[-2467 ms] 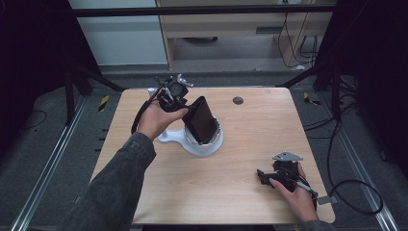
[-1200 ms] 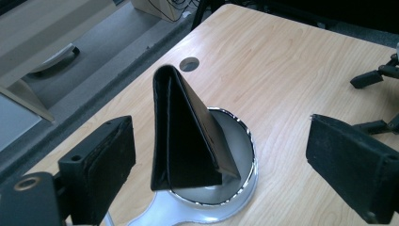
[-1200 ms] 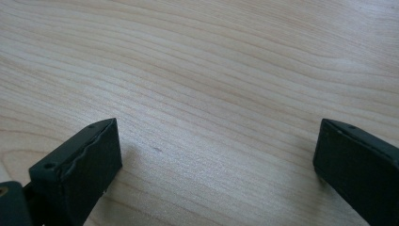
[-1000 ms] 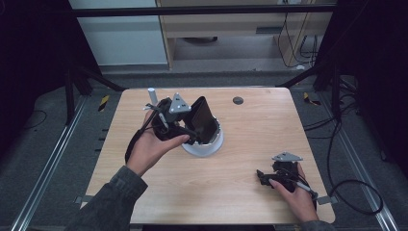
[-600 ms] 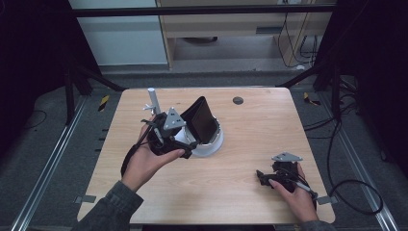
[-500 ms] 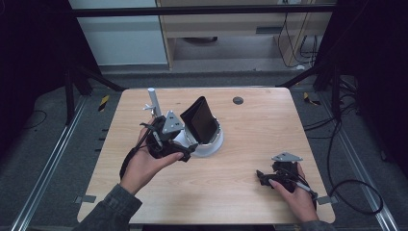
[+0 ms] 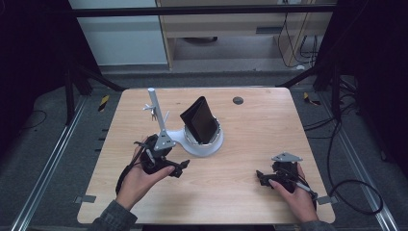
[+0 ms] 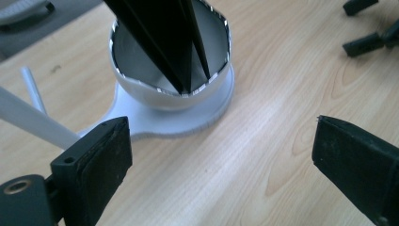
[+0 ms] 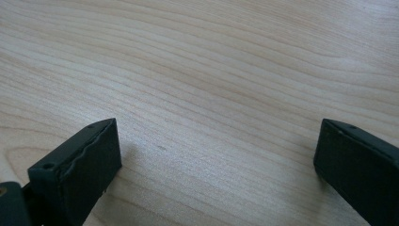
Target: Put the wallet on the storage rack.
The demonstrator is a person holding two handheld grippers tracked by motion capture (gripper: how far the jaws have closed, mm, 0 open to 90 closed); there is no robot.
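Observation:
A black folded case (image 7: 201, 120) stands tilted in the round cup of a white stand (image 7: 204, 144) at the table's middle. From the stand's flat base rises a thin white post (image 7: 156, 110). My left gripper (image 7: 179, 168) lies in a hand on the table just near-left of the stand, open and holding nothing. In the left gripper view its jaws (image 8: 219, 127) stand wide apart, facing the cup (image 8: 141, 89) and the case (image 8: 164, 37). My right gripper (image 7: 261, 177) rests at the near right, open over bare wood (image 9: 216, 136).
A small dark disc (image 7: 237, 100) lies near the wooden table's far edge (image 7: 207, 89). The other gripper's black jaws (image 8: 369, 40) show at the top right of the left gripper view. Cables (image 7: 356, 192) trail on the floor at the right.
My left gripper has drawn back from the top of the black case toward the near-left of the table, uncovering the white post. The right gripper has not moved.

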